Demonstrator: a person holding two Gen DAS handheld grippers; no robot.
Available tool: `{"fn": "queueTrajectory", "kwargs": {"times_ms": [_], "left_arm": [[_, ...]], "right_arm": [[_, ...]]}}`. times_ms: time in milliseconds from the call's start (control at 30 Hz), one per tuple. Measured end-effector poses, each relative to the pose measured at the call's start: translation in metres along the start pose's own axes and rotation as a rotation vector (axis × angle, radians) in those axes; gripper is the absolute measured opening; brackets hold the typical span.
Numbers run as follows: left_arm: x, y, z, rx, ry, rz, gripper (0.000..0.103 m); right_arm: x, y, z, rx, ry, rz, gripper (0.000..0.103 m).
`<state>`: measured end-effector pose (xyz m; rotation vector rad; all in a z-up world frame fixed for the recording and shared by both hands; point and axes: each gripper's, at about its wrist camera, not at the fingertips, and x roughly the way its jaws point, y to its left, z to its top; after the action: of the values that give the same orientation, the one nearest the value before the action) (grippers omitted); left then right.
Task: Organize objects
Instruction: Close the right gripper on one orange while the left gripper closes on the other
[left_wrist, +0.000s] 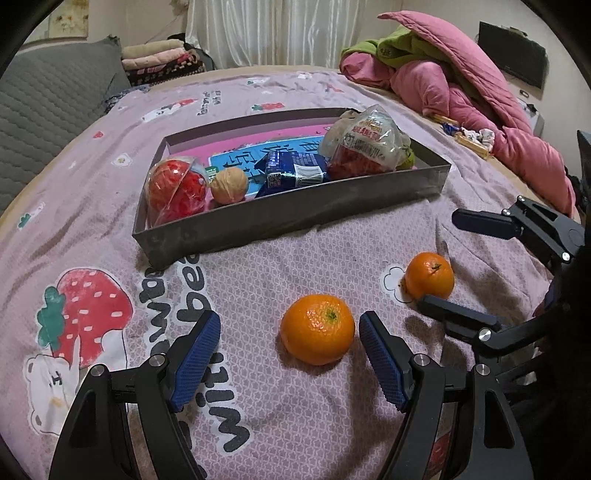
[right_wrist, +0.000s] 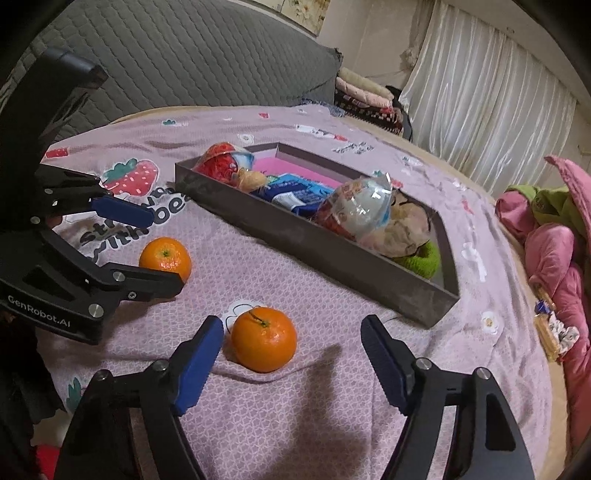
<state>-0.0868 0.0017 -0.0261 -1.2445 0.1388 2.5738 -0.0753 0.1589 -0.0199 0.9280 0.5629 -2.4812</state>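
Note:
Two mandarins lie on the pink strawberry-print blanket in front of a shallow grey box. The nearer mandarin lies between my open left gripper's blue pads, closer to the right pad. The second mandarin lies between my open right gripper's pads, close to the left pad; it also shows in the left wrist view. The box holds a red-filled clear pack, a walnut, a blue packet and a clear snack bag. Both grippers are empty.
A heap of pink and green bedding lies at the far right, with small wrapped items beside it. A grey quilted headboard and folded blankets stand behind the bed. White curtains hang at the back.

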Motion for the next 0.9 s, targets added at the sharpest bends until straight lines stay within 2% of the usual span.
{"fn": "queueTrajectory", "kwargs": {"times_ms": [133, 300, 467, 633, 833, 900], "left_arm": [[0.001, -0.002, 0.000, 0.006, -0.001, -0.005, 0.078], [0.004, -0.004, 0.000, 0.008, 0.015, -0.025, 0.074], [0.006, -0.006, 0.001, 0.010, 0.015, -0.031, 0.070], [0.010, -0.008, 0.001, 0.010, 0.023, -0.034, 0.069], [0.014, -0.010, 0.001, 0.015, 0.027, -0.031, 0.059], [0.015, -0.011, 0.001, 0.016, 0.028, -0.031, 0.055]], "right_arm": [[0.005, 0.006, 0.000, -0.026, 0.014, -0.004, 0.071], [0.014, 0.010, -0.002, -0.031, 0.045, 0.016, 0.051], [0.016, 0.011, -0.003, -0.031, 0.059, 0.036, 0.047], [0.019, 0.002, -0.006, 0.029, 0.081, 0.085, 0.047], [0.021, -0.002, -0.007, 0.072, 0.092, 0.115, 0.046], [0.020, 0.001, -0.007, 0.058, 0.091, 0.114, 0.040]]}}
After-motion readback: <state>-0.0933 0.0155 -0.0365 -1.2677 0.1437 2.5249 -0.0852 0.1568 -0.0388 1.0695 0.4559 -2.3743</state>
